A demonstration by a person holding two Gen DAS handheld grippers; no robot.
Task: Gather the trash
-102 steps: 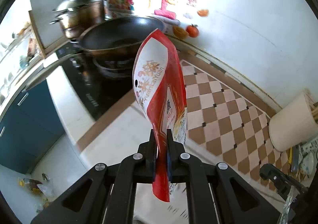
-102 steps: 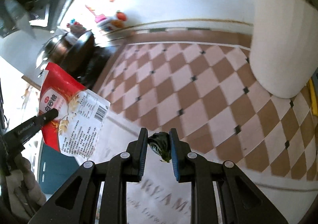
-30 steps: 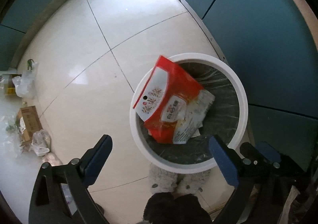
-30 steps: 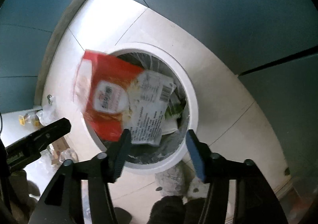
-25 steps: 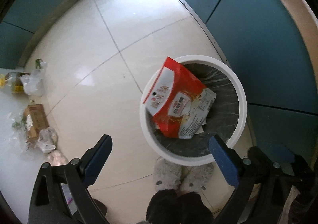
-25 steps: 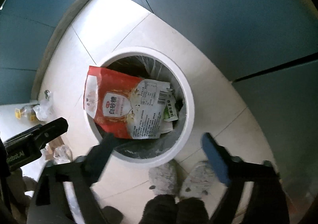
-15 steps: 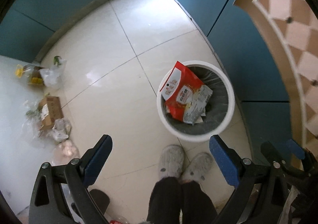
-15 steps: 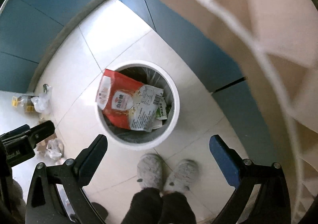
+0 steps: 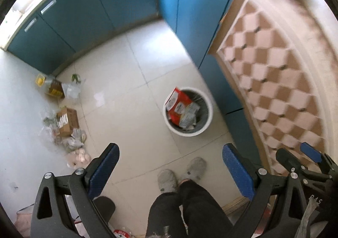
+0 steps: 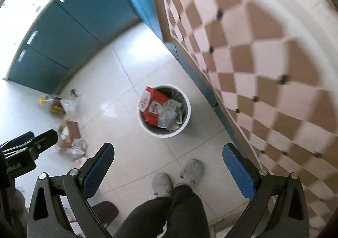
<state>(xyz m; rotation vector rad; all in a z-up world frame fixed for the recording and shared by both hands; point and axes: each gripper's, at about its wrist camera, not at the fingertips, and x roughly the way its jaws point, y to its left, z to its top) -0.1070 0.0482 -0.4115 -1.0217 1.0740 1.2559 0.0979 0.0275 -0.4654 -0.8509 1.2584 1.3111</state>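
A white round trash bin (image 9: 208,118) (image 10: 188,118) stands on the floor far below both grippers. A red and white food bag (image 9: 177,103) (image 10: 153,104) lies inside it and sticks up over its left rim, among other wrappers. My left gripper (image 9: 170,163) is open with nothing between its blue pads. My right gripper (image 10: 168,160) is open just as wide and holds nothing. Both point almost straight down, high above the bin. The right gripper (image 9: 304,164) also shows at the lower right of the left wrist view.
Blue cabinets (image 9: 118,1) (image 10: 69,28) line the back and the right. A checkered countertop (image 9: 278,81) (image 10: 264,58) fills the right side. A cardboard box and bags (image 9: 66,120) (image 10: 68,130) litter the floor at left. A person's legs and grey slippers (image 9: 181,173) (image 10: 178,173) stand near the bin.
Both grippers have risen well above the bin, which now looks much smaller. The red bag was let go and settled in the bin. The countertop came into view.
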